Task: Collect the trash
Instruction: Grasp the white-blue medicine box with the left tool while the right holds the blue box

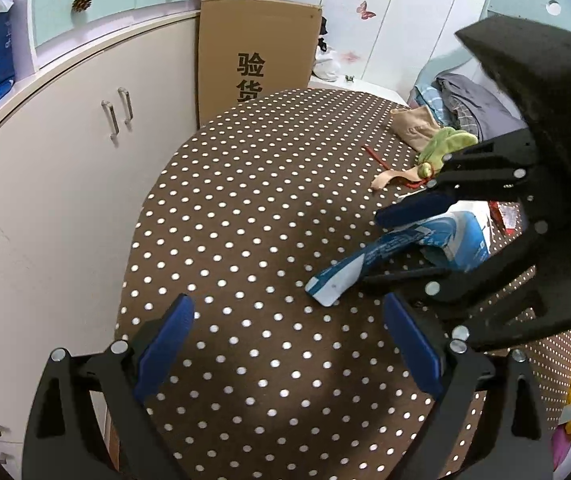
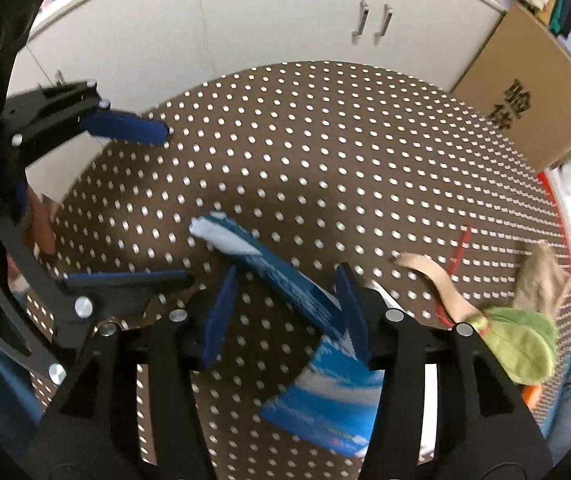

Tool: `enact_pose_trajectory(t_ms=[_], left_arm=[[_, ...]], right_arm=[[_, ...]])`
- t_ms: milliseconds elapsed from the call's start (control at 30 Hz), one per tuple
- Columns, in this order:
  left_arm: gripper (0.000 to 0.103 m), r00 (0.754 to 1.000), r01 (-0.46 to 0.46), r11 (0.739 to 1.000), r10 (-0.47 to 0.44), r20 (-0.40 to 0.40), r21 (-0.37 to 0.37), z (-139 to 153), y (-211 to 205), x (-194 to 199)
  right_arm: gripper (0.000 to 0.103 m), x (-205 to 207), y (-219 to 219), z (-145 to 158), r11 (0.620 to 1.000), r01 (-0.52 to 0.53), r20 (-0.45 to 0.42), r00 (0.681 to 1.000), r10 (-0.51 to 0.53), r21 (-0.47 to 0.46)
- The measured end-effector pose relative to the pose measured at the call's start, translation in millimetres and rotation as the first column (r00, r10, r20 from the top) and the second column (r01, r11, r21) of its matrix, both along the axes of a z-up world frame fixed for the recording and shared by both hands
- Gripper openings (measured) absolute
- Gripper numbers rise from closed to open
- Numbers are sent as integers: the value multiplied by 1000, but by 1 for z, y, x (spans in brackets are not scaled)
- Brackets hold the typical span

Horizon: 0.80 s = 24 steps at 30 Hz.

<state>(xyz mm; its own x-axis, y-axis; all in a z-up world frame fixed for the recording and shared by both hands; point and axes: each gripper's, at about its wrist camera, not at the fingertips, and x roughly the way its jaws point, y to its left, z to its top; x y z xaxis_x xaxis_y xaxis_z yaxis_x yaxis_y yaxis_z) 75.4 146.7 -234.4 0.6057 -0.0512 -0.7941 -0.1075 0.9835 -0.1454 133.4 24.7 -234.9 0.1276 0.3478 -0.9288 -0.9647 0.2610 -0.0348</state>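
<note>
I am straddling the blue wrapper (image 2: 313, 368), lower centre, with the parted right gripper (image 2: 285, 312), apparently not yet pinching; left gripper (image 1: 285, 344) is gaping empty.

Left tongs (image 1: 285, 344) hover over the near part of the table (image 1: 245, 208), with the right tongs (image 1: 389, 248) ahead and to their right. A wrapper (image 1: 397, 252) sits between the right tongs' pads. Beyond it, toward the far right edge, lie a peel strip (image 1: 389, 178) and a leafy scrap (image 1: 447, 144). Cabinets (image 1: 85, 152) stand left of the table, a cardboard box (image 1: 253, 48) behind it.
</note>
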Motion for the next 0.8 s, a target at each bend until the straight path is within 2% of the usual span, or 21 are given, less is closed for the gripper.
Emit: enact_pose_trajectory(t_ms=[33, 100, 167, 200, 300, 467, 667, 800], left_arm=[[93, 1000, -6, 1000, 6, 0, 1, 0, 2, -1], [93, 1000, -14, 1000, 14, 1, 1, 1, 4, -3], [93, 1000, -19, 1000, 19, 5, 3, 3, 5, -4], [93, 1000, -20, 1000, 20, 6, 3, 4, 5, -4], [93, 1000, -9, 1000, 9, 13, 9, 8, 1, -2], [93, 999, 43, 999, -44, 28, 23, 15, -18, 7], [93, 984, 159, 986, -162, 67, 44, 25, -52, 19], [93, 961, 262, 963, -267, 76, 71, 25, -81, 33]], right_arm=[[35, 3, 1, 0, 1000, 7, -13, 1000, -7, 16], [25, 8, 2, 0, 998, 39, -11, 999, -38, 40], [20, 9, 0, 1, 996, 64, -10, 998, -64, 56], [13, 10, -2, 3, 993, 77, -26, 997, -75, 84], [12, 19, -17, 18, 974, 134, -80, 989, -121, 185], [12, 27, -44, 41, 932, 222, -120, 973, -195, 286], [12, 32, -100, 61, 843, 370, -183, 929, -322, 390], [12, 36, -148, 64, 757, 482, -240, 876, -418, 441]])
